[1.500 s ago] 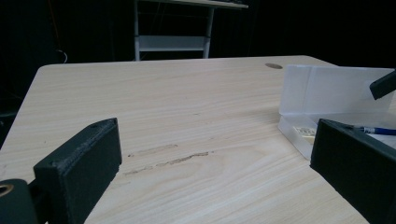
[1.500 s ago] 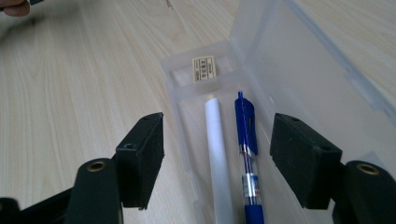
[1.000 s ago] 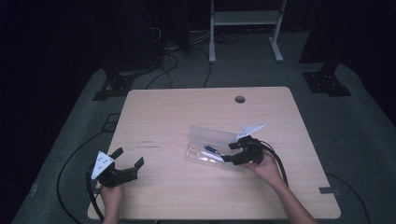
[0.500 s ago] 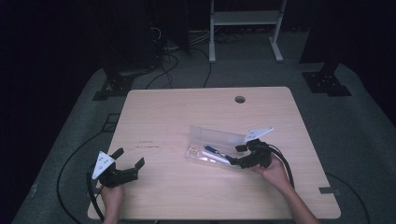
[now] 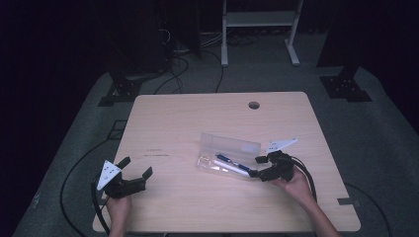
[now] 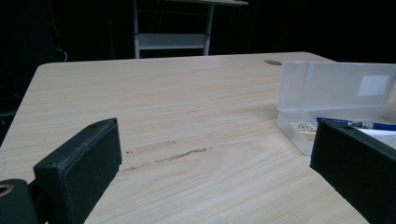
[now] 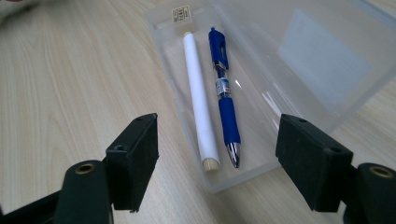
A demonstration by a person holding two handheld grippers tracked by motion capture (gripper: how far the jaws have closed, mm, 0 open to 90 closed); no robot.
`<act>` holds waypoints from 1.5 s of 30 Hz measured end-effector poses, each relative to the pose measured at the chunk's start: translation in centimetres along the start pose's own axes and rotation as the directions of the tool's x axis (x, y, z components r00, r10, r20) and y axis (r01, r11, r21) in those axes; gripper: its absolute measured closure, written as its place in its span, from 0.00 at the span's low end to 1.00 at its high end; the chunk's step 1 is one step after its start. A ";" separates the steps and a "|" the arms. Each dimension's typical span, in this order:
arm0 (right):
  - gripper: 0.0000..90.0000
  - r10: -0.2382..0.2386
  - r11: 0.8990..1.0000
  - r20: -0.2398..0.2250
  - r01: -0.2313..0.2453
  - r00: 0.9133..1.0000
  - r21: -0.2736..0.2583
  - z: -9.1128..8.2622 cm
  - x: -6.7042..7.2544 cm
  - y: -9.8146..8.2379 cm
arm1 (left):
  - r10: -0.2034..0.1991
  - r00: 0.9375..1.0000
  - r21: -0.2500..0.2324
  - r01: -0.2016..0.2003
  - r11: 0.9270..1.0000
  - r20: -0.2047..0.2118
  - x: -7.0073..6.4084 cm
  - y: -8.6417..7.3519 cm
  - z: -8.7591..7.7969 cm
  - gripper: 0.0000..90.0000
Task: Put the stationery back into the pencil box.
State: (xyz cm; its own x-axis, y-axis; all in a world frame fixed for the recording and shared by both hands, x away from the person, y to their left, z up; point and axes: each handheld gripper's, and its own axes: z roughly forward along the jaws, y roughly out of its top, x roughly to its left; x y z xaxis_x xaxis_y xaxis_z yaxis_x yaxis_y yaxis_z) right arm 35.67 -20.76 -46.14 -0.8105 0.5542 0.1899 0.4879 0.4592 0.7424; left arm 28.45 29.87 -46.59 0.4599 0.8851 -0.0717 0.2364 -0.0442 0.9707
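The right tongs' (image 7: 217,156) own view shows a white stick (image 7: 200,98) beside a blue pen (image 7: 224,93) in the clear case (image 7: 299,60); both tongs gape empty, the left tongs (image 5: 134,170) well apart on the counter (image 5: 197,118).

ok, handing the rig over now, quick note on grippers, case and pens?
Left gripper: open, holding nothing, at the table's near left corner.
Right gripper: open, nothing between its jaws, just off the near end of the clear case.
The case lies mid-table with its lid up.
Done: blue pen, white pen and a small eraser lie inside the case.
Left: probably closing the lid; neither gripper touches it yet.
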 end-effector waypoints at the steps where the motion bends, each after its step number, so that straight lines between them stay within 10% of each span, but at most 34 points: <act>1: 0.33 0.001 1.000 0.001 -0.001 1.000 -0.003 -0.2 0.0 -0.2 | 0.001 1.000 -0.001 -0.001 1.000 0.001 0.0 0.0 0.0 0.01; 45: 0.31 0.079 0.996 0.067 -0.076 0.995 -0.053 -5.4 -0.8 -6.3 | 0.003 1.000 0.005 -0.003 1.000 0.005 -0.2 0.0 0.1 0.01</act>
State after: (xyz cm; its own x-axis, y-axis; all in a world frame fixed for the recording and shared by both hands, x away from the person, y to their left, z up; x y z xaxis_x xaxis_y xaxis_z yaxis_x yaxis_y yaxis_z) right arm 31.50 -27.81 -47.48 -0.7454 0.6344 0.2046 0.5303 0.3785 0.7586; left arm 28.40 29.65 -46.62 0.4649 0.8826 -0.0703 0.2394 -0.0489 0.9697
